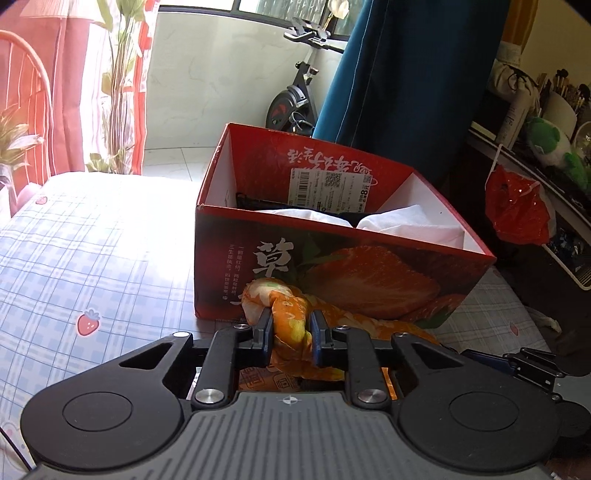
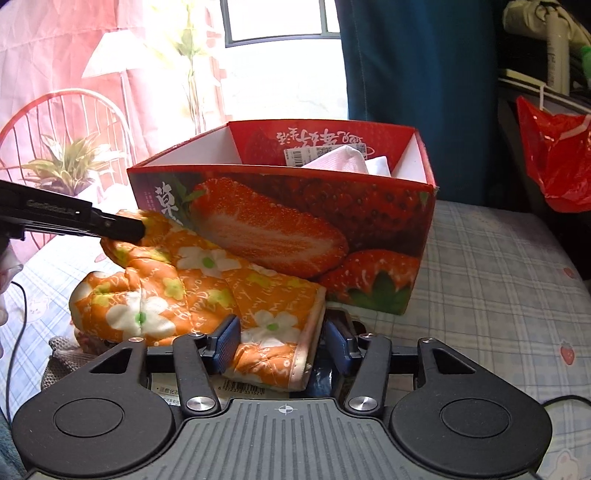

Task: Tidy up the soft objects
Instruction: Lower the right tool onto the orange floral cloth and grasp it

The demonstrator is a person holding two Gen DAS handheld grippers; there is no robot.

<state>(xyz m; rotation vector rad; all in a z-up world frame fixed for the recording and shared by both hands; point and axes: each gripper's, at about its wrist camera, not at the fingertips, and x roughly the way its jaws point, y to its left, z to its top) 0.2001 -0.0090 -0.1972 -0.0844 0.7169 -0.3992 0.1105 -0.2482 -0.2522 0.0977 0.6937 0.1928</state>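
Left gripper clamped on bunched end of orange floral cloth. Cloth long axis runs along strawberry box front, on checked bedsheet. Right gripper parted around cloth's hemmed end, right pad clear. Box bears large character "草".

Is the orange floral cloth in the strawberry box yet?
Out: the orange floral cloth lies on the bed in front of the strawberry box.

You get strong daylight from the window at the top, so the upper left of both views is washed out white. The bedsheet glares at left. The right side stays dark. Edges bend and curve; everything looks fairly sharp
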